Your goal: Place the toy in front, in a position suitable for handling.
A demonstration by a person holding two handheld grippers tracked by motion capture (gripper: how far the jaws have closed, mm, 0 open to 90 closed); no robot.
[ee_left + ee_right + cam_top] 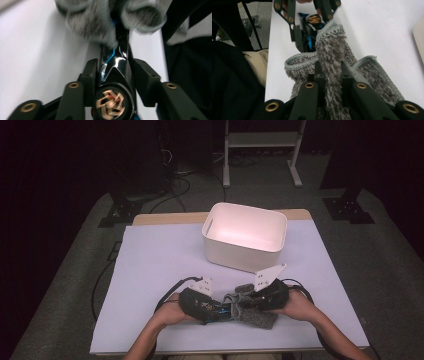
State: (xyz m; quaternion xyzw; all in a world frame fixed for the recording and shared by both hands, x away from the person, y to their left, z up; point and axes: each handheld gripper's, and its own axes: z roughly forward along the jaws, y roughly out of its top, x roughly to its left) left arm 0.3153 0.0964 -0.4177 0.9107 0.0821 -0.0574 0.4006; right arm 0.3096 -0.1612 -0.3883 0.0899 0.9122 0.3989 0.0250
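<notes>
I see both claws low over the white table (pixel 150 270), close to each other near its front edge. My right gripper (pixel 329 75) is clamped on a fuzzy grey cloth (pixel 332 55); a fold of it runs up between the two black jaws, and the rest spreads on the table just beyond and to either side of them. My left gripper (pixel 117 50) has its jaws drawn close together on a glossy black tool with blue trim (pixel 112 67), whose far end pushes into the cloth directly ahead of the jaws. A white bin (pixel 245 236) stands farther back, well beyond both claws, apart from them.
</notes>
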